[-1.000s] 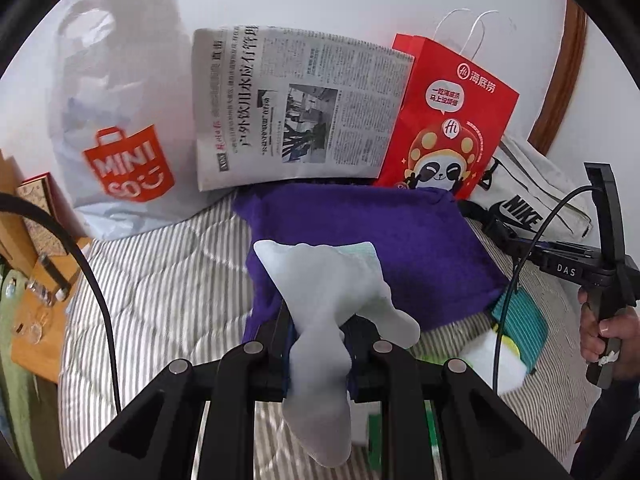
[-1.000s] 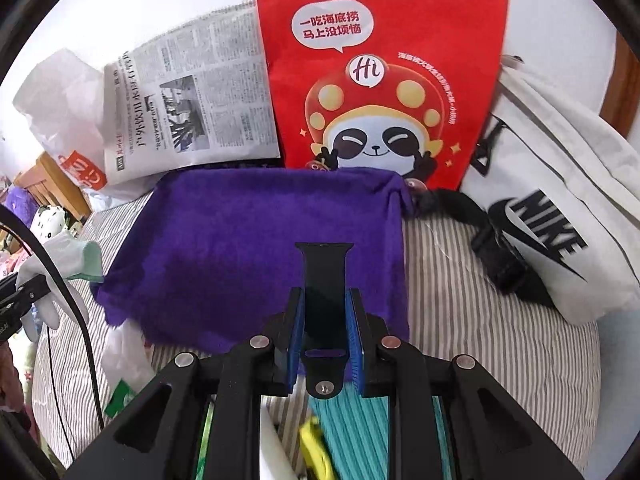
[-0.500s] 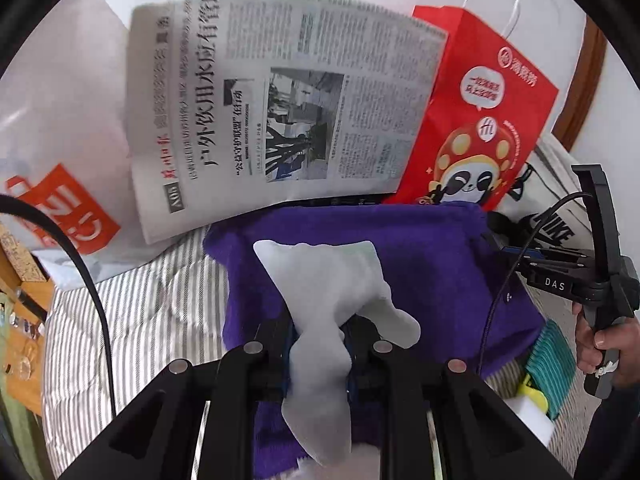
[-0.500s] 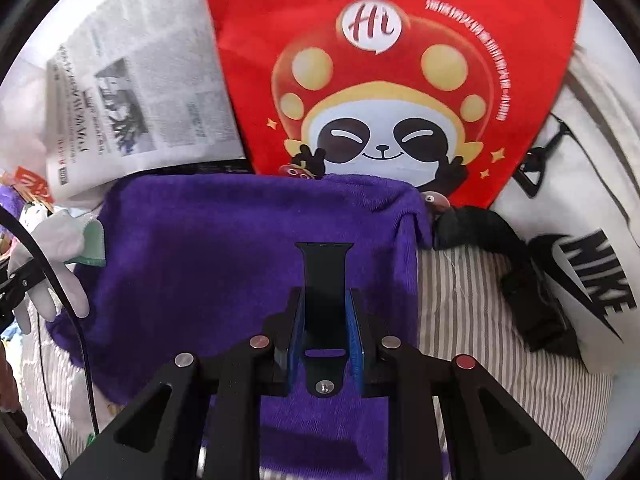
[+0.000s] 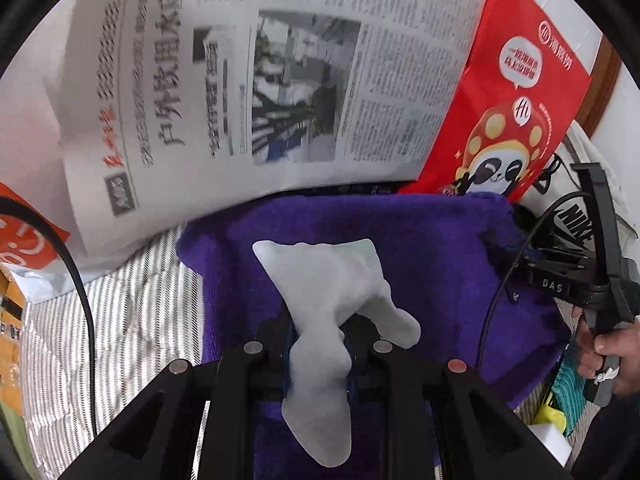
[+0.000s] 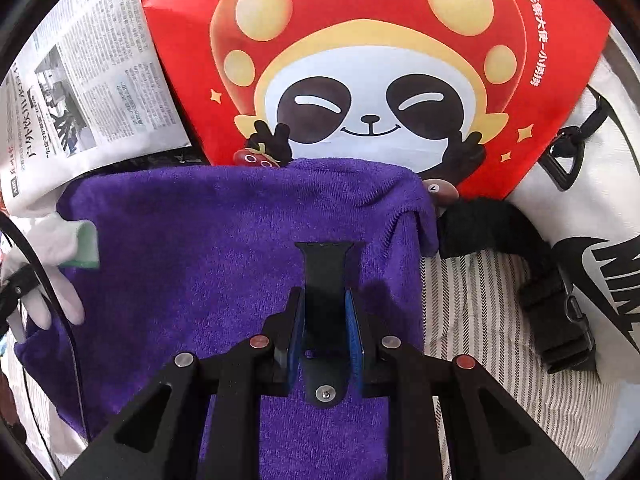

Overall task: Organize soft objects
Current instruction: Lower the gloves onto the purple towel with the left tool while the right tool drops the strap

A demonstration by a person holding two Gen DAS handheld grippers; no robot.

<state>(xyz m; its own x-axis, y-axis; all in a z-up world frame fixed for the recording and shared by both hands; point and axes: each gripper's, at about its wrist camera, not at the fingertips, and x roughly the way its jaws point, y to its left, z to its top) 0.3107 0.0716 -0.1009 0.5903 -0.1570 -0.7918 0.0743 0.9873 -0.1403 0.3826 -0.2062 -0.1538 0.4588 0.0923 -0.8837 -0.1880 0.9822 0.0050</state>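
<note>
Now, near to far.
Left gripper: clamped on the white glove, long axis running away from the camera, over the purple towel.
Right gripper: pinching a black strap, lengthwise, directly above the towel.
Red paper bag: upright behind, contents hidden.

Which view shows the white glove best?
The left wrist view: the white glove hangs pinched in the left claw, nearly whole. The right wrist view catches only part of it at the left edge.

Left tool and right tool, both angled downward, each clamp something.
</note>
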